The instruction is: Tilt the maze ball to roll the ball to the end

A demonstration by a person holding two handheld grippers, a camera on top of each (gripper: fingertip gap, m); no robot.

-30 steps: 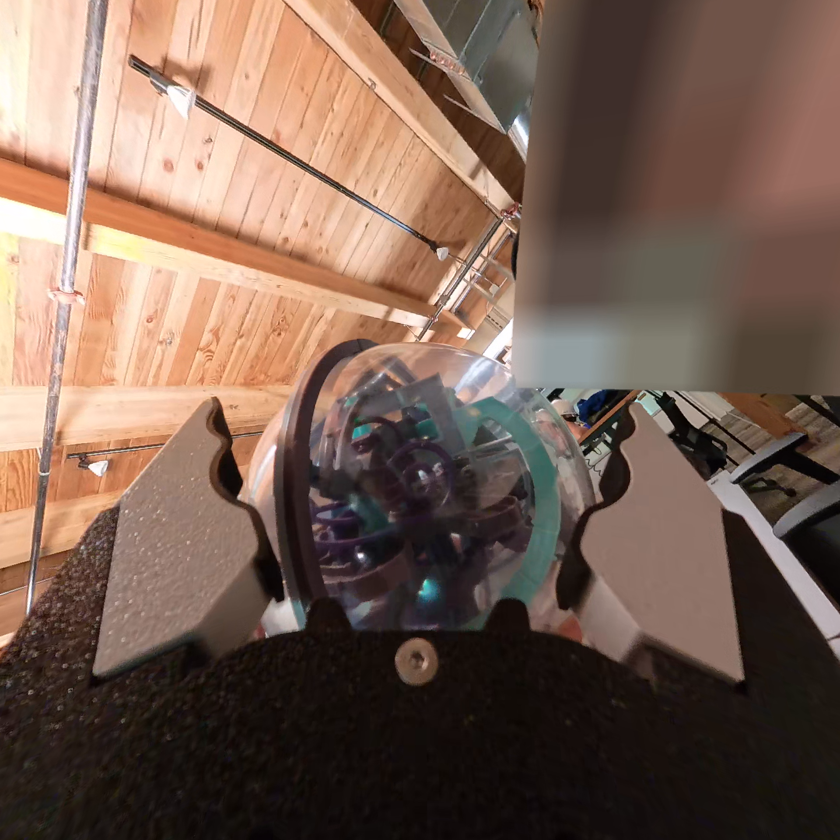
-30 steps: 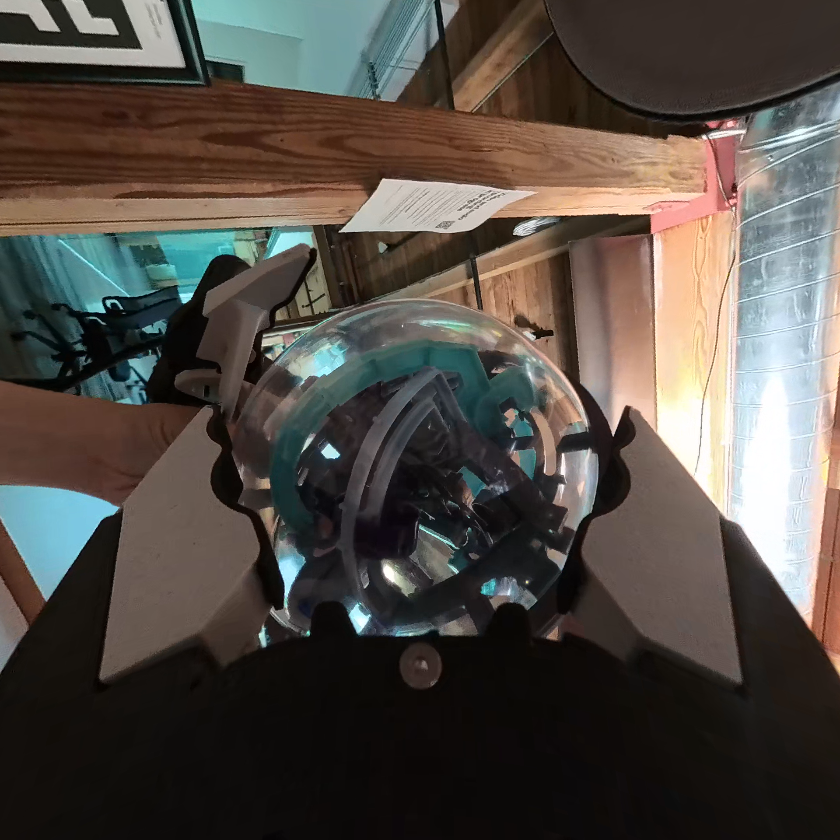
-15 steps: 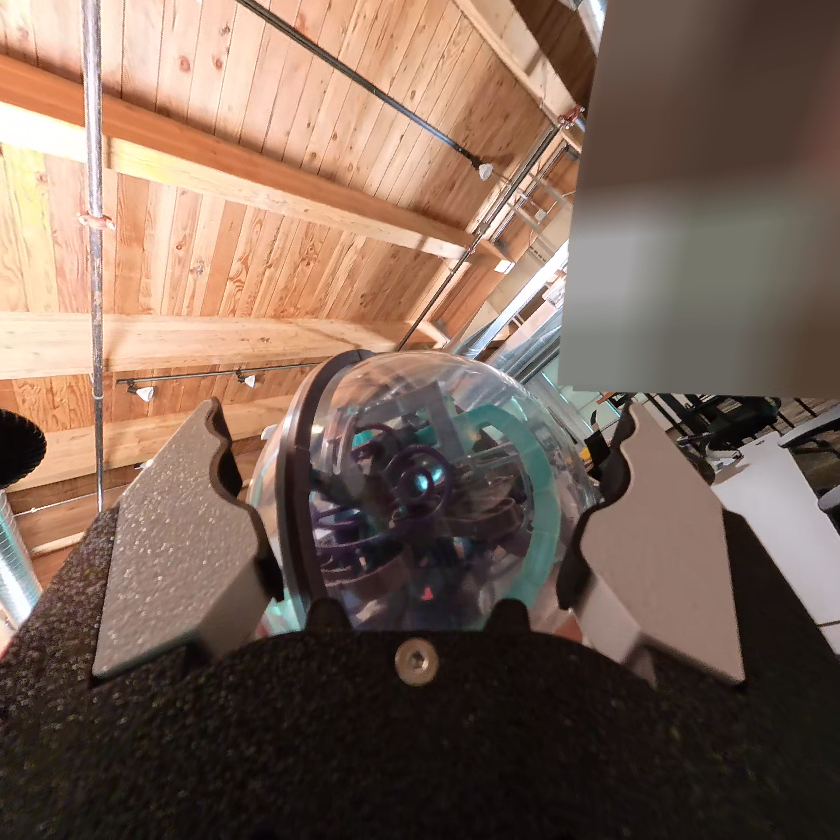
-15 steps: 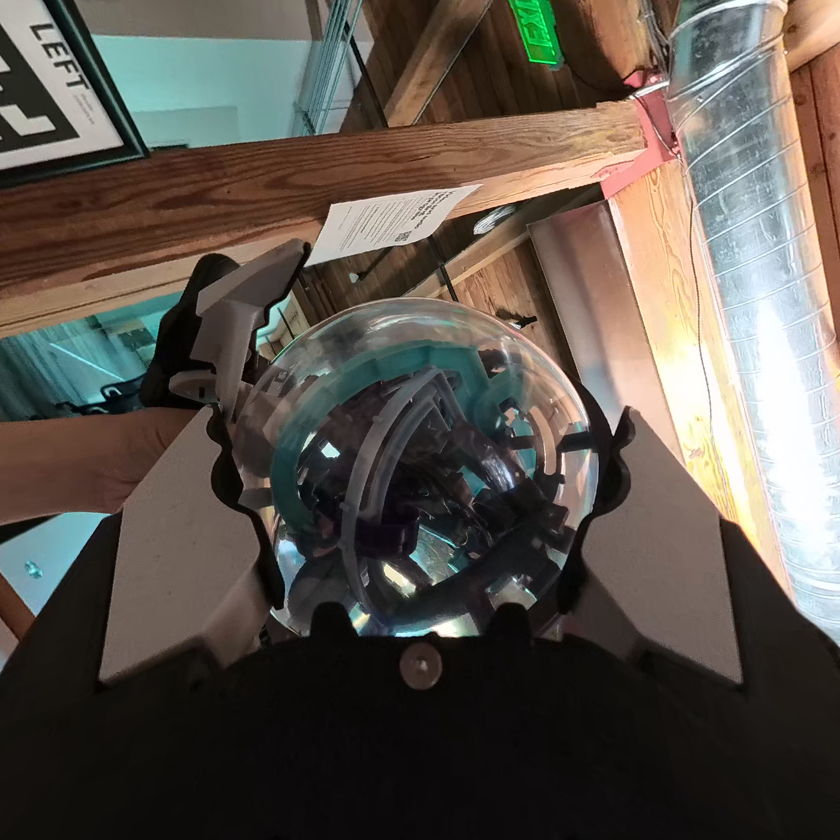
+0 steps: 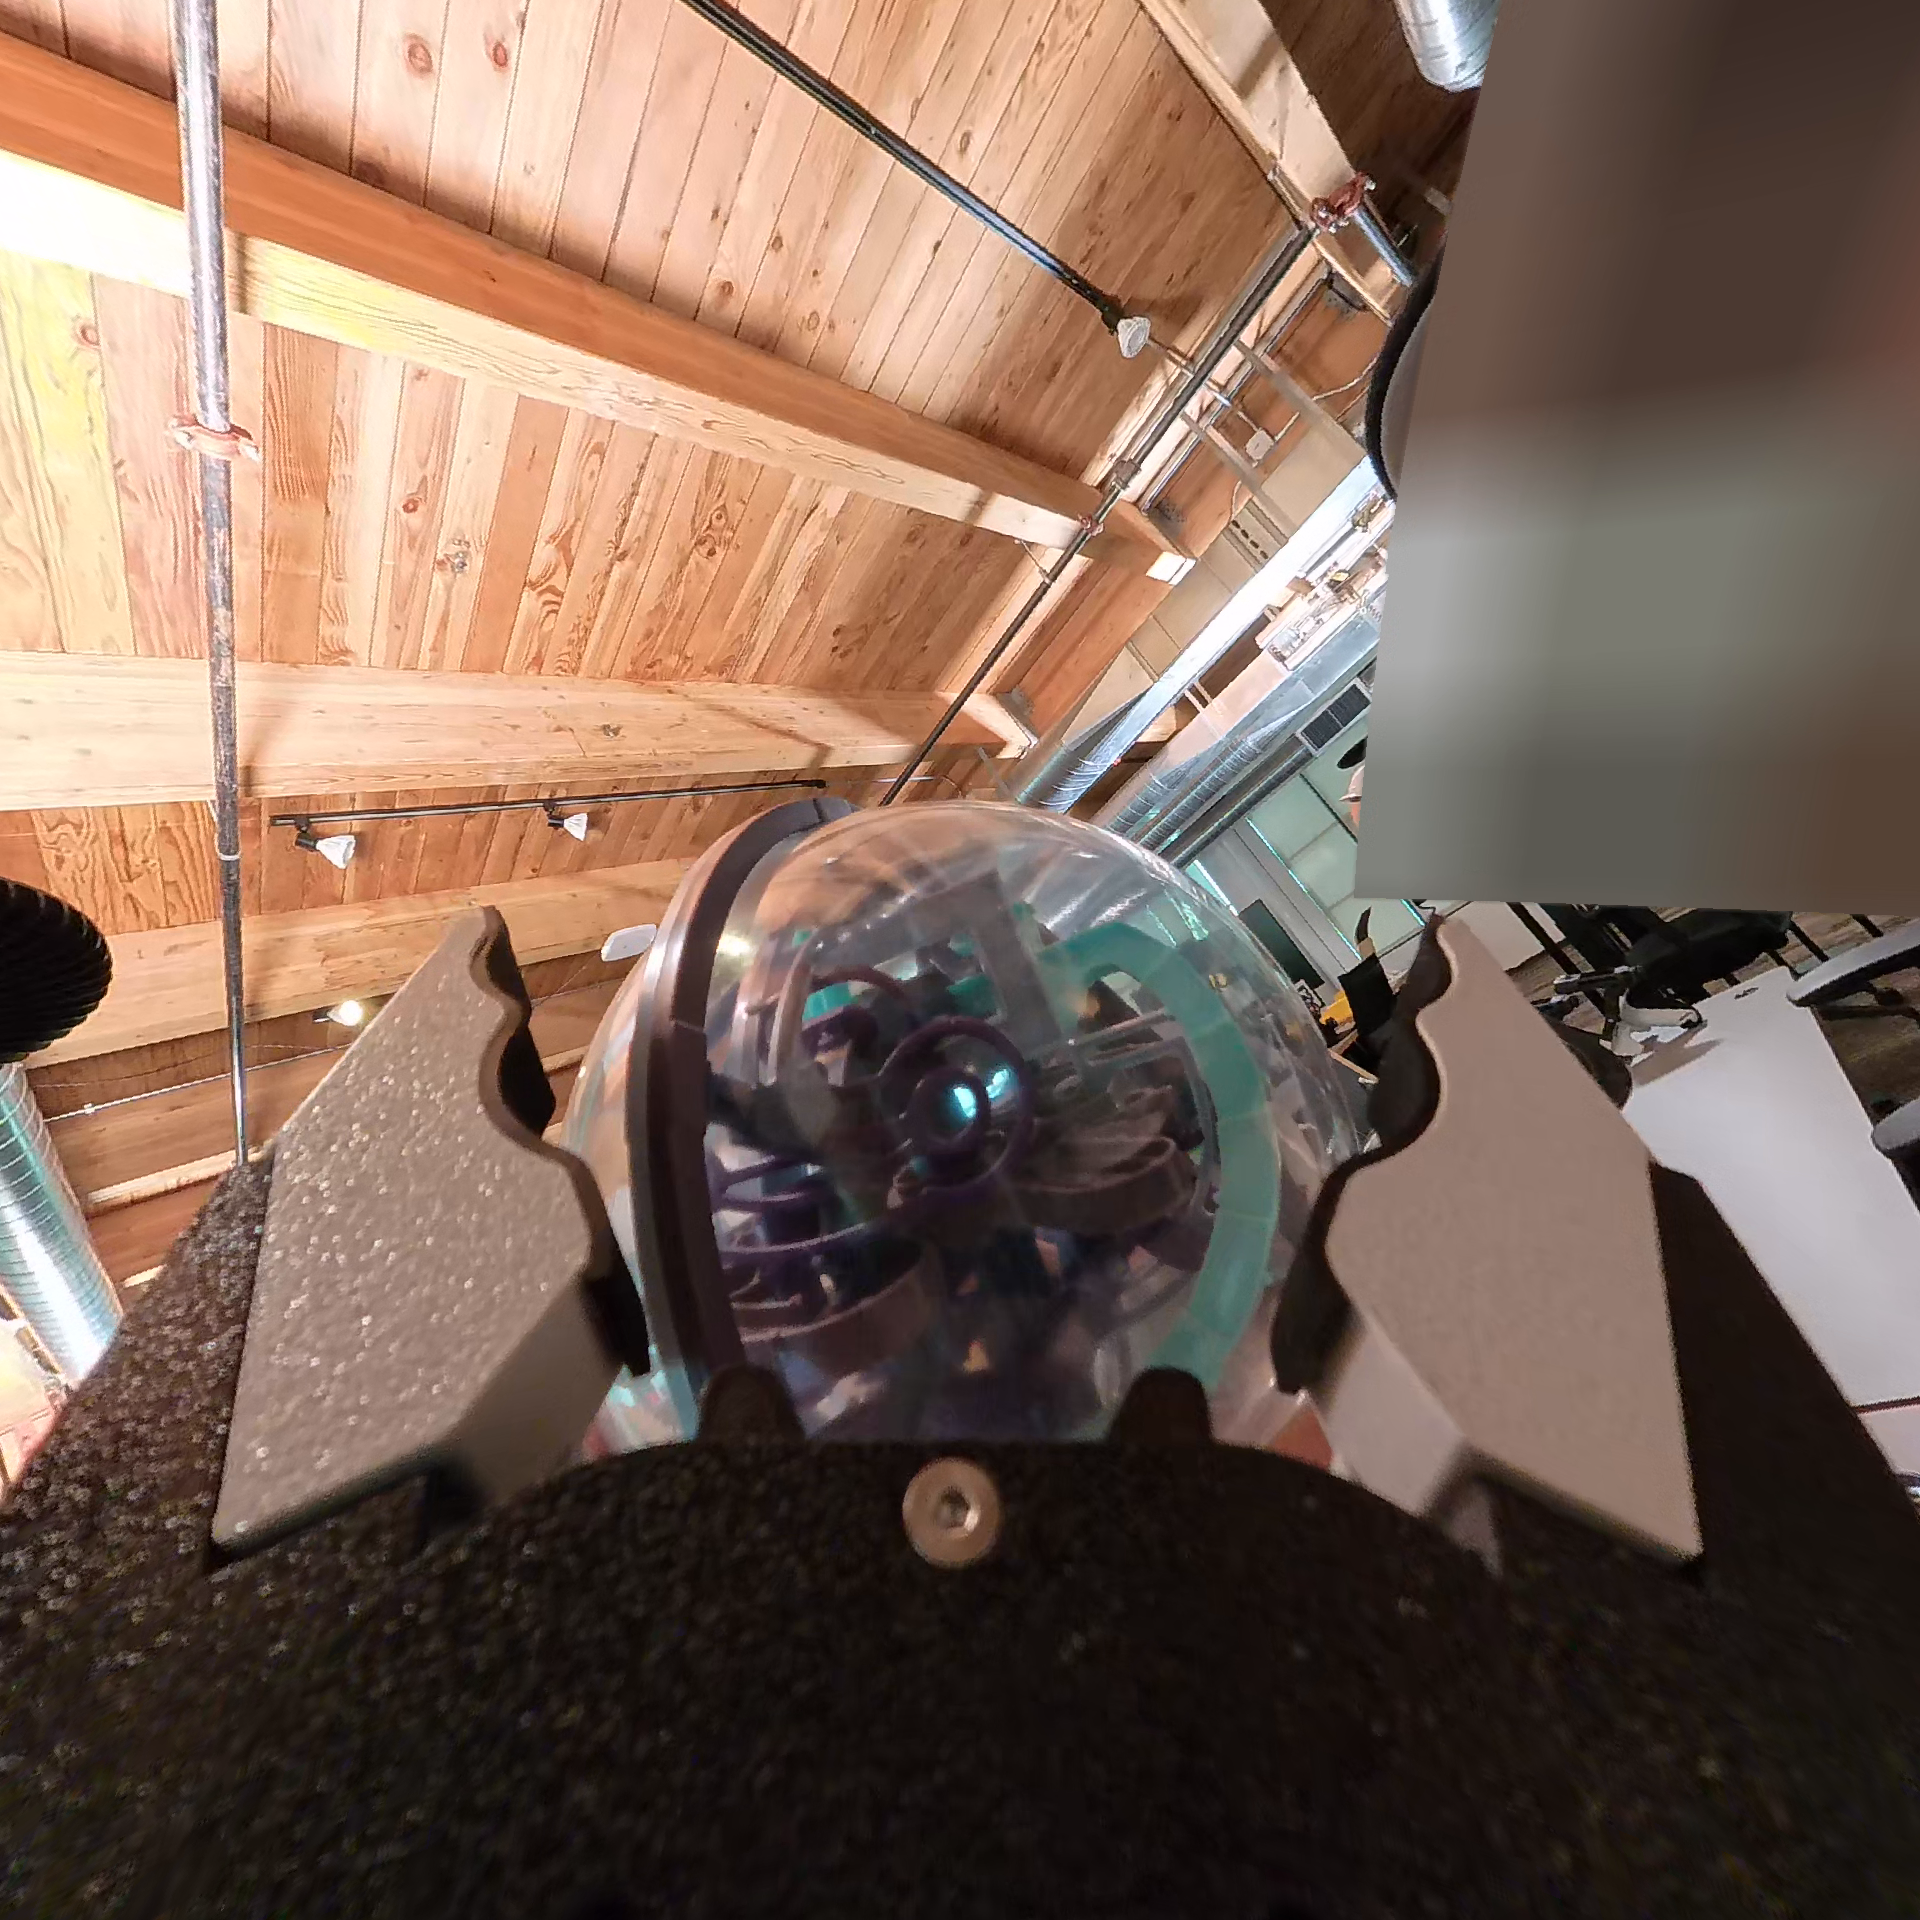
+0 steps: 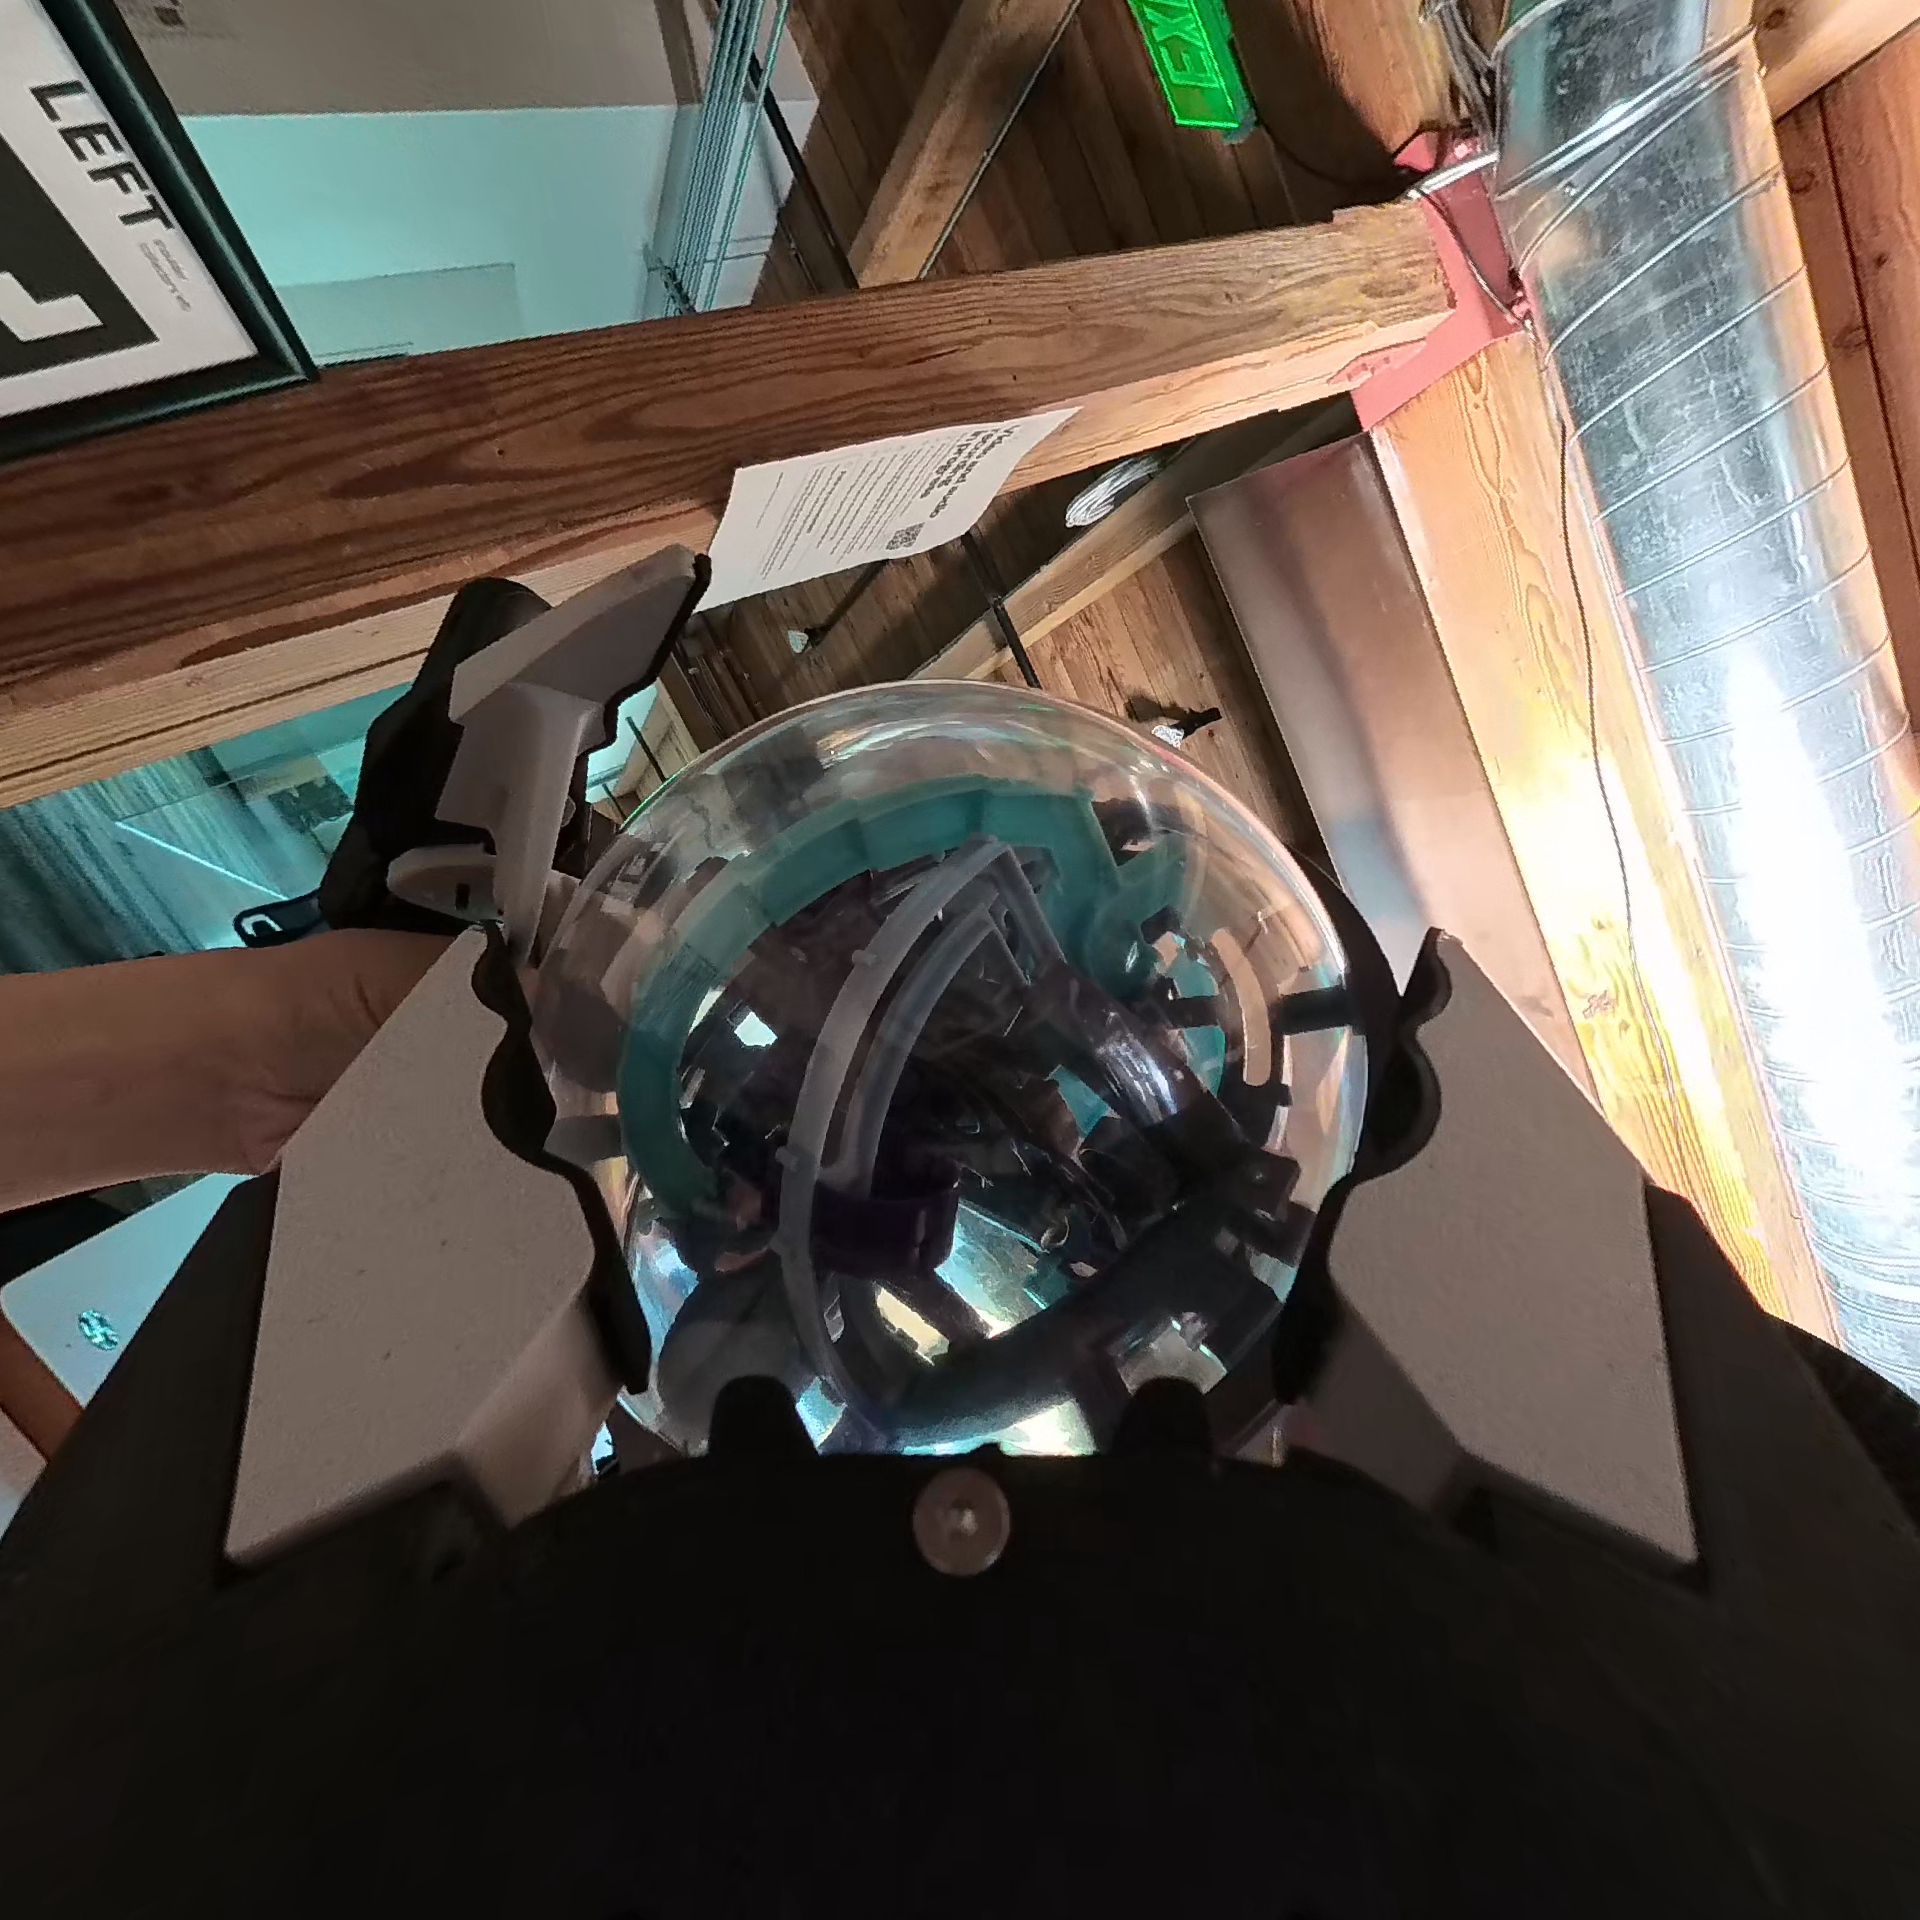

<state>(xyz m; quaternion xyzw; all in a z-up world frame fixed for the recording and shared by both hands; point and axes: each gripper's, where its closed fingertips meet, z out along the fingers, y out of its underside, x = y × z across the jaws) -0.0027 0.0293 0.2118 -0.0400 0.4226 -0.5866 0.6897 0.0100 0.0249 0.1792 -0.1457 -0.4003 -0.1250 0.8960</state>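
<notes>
While both claws clamp maze ball [image 5: 966, 1122], ceiling [image 5: 520, 468] overhead.

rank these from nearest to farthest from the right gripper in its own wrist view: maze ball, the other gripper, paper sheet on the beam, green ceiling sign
1. maze ball, between the right gripper's fingers.
2. other gripper, upper left, against the ball's far side.
3. paper sheet, on the wooden beam behind.
4. green sign, top, beyond the beam.

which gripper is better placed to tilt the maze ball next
Neither clearly: the left gripper and right gripper both clamp the maze ball between their fingers, so likely both tilt together.
</notes>
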